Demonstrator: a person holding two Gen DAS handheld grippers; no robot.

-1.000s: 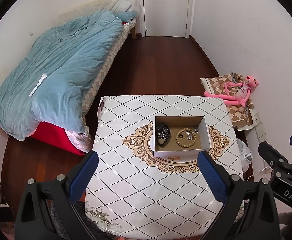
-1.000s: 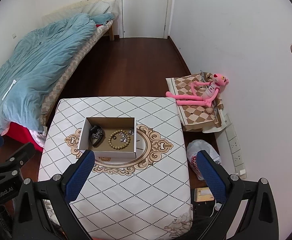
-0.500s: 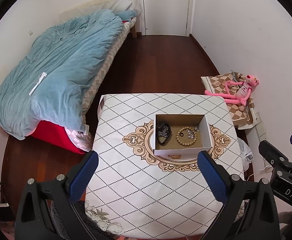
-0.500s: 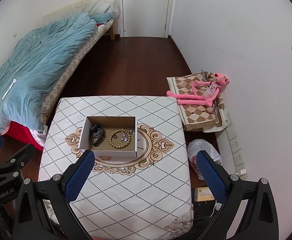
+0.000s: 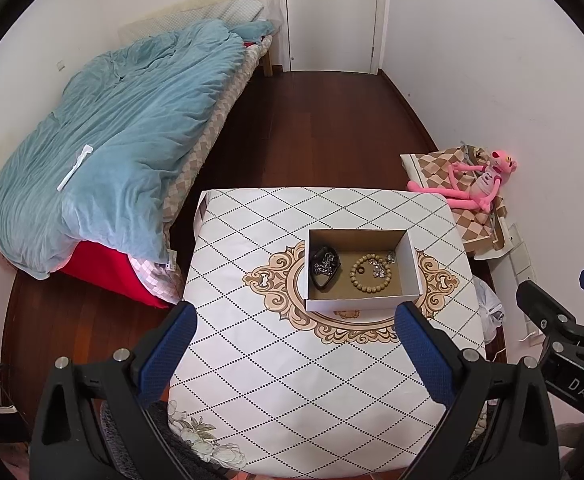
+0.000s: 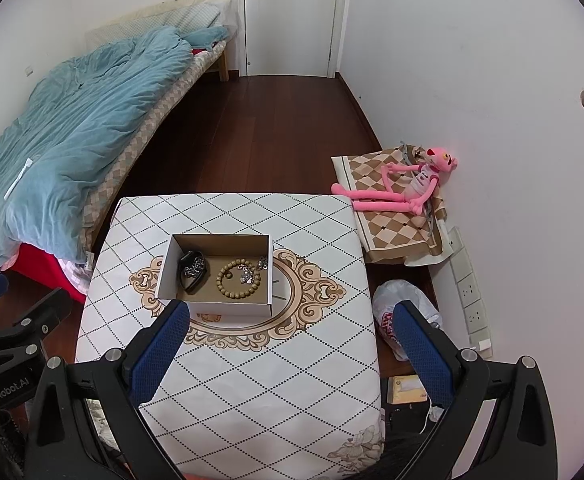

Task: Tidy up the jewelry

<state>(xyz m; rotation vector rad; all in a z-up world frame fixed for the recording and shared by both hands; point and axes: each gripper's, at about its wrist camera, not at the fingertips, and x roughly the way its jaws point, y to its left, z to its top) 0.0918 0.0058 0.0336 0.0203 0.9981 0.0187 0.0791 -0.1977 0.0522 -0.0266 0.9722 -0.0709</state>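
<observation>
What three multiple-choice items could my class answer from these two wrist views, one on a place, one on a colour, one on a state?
1. Where does the bead bracelet lie?
A. Inside the cardboard box
B. On the bed
C. On the floor

2. What colour is the plush toy by the wall?
A. Green
B. Pink
C. Yellow

3. How do the left gripper and right gripper stand?
A. Both shut on jewelry
B. One open, one shut
C. Both open and holding nothing

Answers:
1 A: the bracelet rests on the box floor, right of the black piece with the silver chain.
2 B: the toy is pink, lying on a checked cushion.
3 C: each pair of blue fingers is spread wide above the table, with nothing between them.
</observation>
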